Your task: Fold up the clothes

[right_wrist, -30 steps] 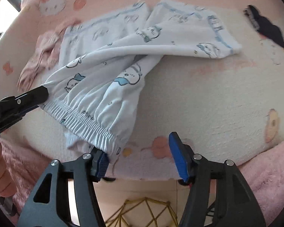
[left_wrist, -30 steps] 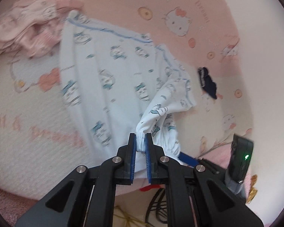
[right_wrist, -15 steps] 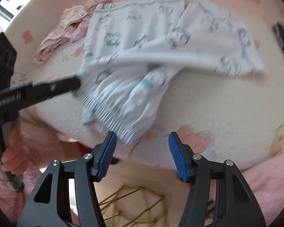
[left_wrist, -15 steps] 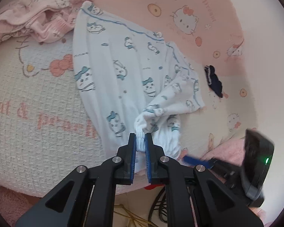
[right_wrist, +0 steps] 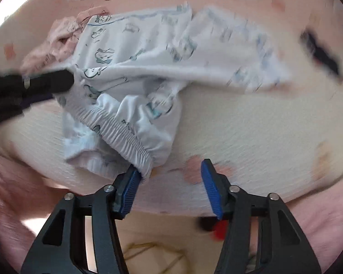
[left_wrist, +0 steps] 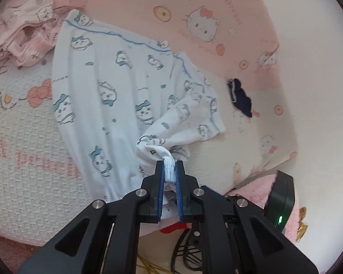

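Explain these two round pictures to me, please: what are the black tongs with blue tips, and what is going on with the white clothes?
The tongs are two hand-held grippers, one in each of a person's hands; there is no robot arm. Each carries a wide-angle camera that looks along its fingers, hence the round, bent pictures. One picture comes from the left gripper, whose jaws are closed on the elastic waistband of the white pyjama trousers with a blue cartoon print. The other comes from the right gripper, whose jaws stand wide apart, holding nothing, near the other end of that waistband. The trousers lie on a pink and cream bedspread. Beside them are a crumpled pink garment and a small dark cloth item.
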Tool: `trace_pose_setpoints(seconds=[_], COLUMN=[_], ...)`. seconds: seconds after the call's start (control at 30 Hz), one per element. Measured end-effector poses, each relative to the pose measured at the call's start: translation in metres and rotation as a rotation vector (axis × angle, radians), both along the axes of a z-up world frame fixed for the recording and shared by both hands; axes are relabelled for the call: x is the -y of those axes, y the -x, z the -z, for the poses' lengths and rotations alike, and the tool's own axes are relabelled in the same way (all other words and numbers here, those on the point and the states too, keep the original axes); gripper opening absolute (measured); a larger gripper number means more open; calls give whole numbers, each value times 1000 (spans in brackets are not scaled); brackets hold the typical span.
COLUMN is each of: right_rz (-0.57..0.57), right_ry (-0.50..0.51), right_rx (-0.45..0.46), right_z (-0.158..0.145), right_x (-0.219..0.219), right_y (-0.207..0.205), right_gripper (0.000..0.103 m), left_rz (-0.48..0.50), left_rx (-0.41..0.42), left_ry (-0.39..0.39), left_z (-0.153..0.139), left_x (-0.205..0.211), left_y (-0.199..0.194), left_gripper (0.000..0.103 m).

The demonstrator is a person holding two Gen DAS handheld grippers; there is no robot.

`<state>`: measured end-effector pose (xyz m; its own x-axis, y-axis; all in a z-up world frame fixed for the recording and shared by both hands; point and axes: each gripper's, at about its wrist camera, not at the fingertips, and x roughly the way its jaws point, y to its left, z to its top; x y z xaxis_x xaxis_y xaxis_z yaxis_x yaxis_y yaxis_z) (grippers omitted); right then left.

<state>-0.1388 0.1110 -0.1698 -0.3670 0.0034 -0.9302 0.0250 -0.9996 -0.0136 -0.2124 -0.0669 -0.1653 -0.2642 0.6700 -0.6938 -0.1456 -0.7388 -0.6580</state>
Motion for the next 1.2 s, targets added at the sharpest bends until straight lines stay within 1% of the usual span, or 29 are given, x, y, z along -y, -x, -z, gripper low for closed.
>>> trace_pose_setpoints(seconds=[0.1,0.17,0.23,0.27,0.3,0.33,0.37,0.4,0.43,0.47,0.5,0.57,0.6,0.67,0.7,0.77,0.8,0.87,0.93,1.0,1.03,1.13,1.2], right_rz=[1,16,9,2,-2,1,13,34,43,37,21,-29,-32,-1,23,67,89,135,165,170,167,168,180], right_ry=[-121,-171,-187,-175,-121,-39,34,94,138,161,196,283,297,286,291,338,385,456,478,484,492,503,538], right_rx=[-84,-139,-146,-125,-73,-10,36,61,69,57,43,6,-23,-84,-92,-55,-17,54,105,139,148,153,172], right_z=[-20,-34,-39,-37,-30,-22,-17,-14,-16,-21,-29,-47,-54,-64,-62,-46,-34,-9,10,18,20,17,17], right_x=[-3,-13,-17,-18,-19,-24,-29,-35,-40,-43,-46,-51,-55,-62,-65,-72,-76,-80,-79,-78,-78,-80,-85], right_y=[-5,-8,-10,-8,-6,-5,-4,-3,-3,-2,-2,0,0,3,6,14,18,21,20,21,20,15,10], right_gripper=[53,53,53,53,53,53,53,53,53,53,54,55,55,55,55,55,55,55,55,55,55,55,55], left_rz=[14,29,44,45,47,47,39,31,21,14,9,19,20,14,12,15,25,13,-6,-24,-30,-35,-58], left_rx=[-15,-31,-37,-31,-21,-2,16,19,7,-21,-53,-80,-75,-8,27,79,90,134,182,219,231,234,250], left_ry=[-32,-21,-8,5,10,7,2,-6,-6,-3,-1,15,27,42,48,69,87,100,108,107,102,108,84], left_z=[-5,-9,-8,-6,-2,1,4,3,0,-7,-14,-20,-18,0,10,27,31,42,53,62,65,69,72], left_x=[-2,-8,-15,-16,-16,-14,-10,-6,-1,3,7,10,11,12,12,10,7,8,9,11,11,10,11], left_y=[-3,-6,-8,-9,-8,-8,-9,-11,-14,-17,-21,-24,-24,-22,-21,-21,-21,-22,-24,-24,-23,-22,-23], left_gripper=[10,10,10,10,10,10,10,10,10,10,10,10,10,10,10,10,10,10,10,14,20,24,27])
